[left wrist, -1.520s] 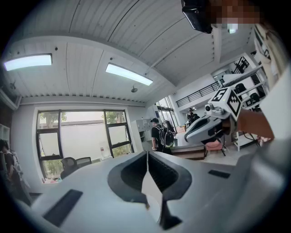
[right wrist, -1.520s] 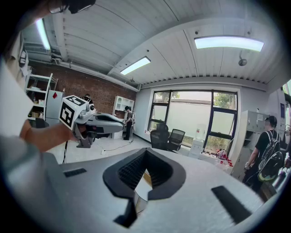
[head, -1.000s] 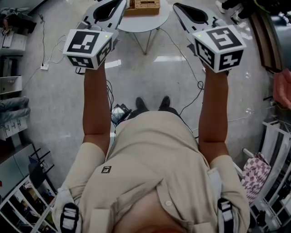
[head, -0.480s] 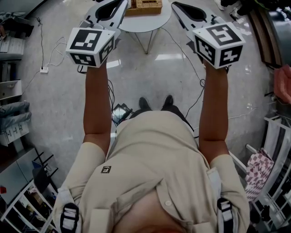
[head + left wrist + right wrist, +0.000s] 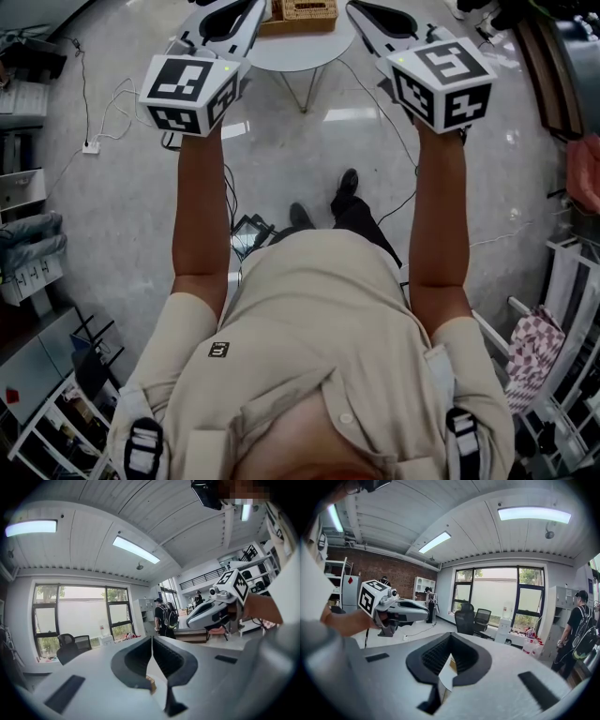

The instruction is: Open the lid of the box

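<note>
The job has not really started yet. I think this is the step of getting to the box (image 5: pixel 307 9), because nothing touches it.

The box is brown and looks woven. It sits on the small round white table (image 5: pixel 300 49). Only part of it shows, at the very top edge of the head view. I cannot tell what is in it, or see its lid well. Nothing else can be made out on the table.

The left gripper (image 5: pixel 152 644) is held out over the near left edge of the table. Its two jaws are pressed together with nothing between them. The right gripper (image 5: pixel 450 641) is held out over the near right edge of the table. Its jaws are pressed together too, and it holds nothing. The person's feet (image 5: pixel 323 202) are on the floor, a little way back from the table.

Next, I think the grippers need to go down to the box. One has to spread its jaws first, then take hold of the lid's edge and lift it. The other may need to hold the box so it does not slide on the table.
</note>
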`<state>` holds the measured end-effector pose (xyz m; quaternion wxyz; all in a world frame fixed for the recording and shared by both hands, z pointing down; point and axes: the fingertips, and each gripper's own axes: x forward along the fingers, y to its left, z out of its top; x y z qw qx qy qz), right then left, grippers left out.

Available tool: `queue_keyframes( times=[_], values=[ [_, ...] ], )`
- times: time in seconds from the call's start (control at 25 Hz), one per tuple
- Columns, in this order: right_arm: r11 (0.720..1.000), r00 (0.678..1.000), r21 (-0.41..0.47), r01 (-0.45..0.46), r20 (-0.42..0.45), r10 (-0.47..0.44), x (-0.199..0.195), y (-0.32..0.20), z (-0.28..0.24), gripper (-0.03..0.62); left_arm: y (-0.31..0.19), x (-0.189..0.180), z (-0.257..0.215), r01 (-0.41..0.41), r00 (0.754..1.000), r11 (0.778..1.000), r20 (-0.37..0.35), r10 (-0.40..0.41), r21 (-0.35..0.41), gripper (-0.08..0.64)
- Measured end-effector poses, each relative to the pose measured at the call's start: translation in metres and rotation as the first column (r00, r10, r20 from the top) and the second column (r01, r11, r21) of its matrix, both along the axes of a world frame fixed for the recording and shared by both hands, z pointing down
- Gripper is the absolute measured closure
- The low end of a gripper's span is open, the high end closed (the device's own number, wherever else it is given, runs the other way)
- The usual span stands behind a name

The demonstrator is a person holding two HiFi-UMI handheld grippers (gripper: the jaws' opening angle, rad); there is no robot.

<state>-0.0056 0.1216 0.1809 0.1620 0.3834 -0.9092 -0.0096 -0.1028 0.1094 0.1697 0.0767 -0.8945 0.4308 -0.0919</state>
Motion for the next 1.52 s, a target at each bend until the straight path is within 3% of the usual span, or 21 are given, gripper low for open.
queue_keyframes(
  times=[0.4,1.16,1.52],
  values=[
    [0.996,0.996,-0.011,0.086,-0.024,-0.086,0.016,-0.095,0.008,0.600,-0.089,0.029,0.011,0.067,0.998,0.997,0.005,-0.067,-0.037,0.545],
    [0.982,0.982,-0.025,0.189,0.000,-0.189,0.054,-0.166,0.013,0.600,-0.149,0.060,0.017,0.193,0.981,0.980,0.031,-0.192,-0.056,0.545],
    [0.981,0.982,-0.047,0.190,0.013,-0.189,0.058,-0.192,0.027,0.600,-0.171,0.065,0.028,0.196,0.980,0.978,0.041,-0.194,-0.069,0.545]
  ],
)
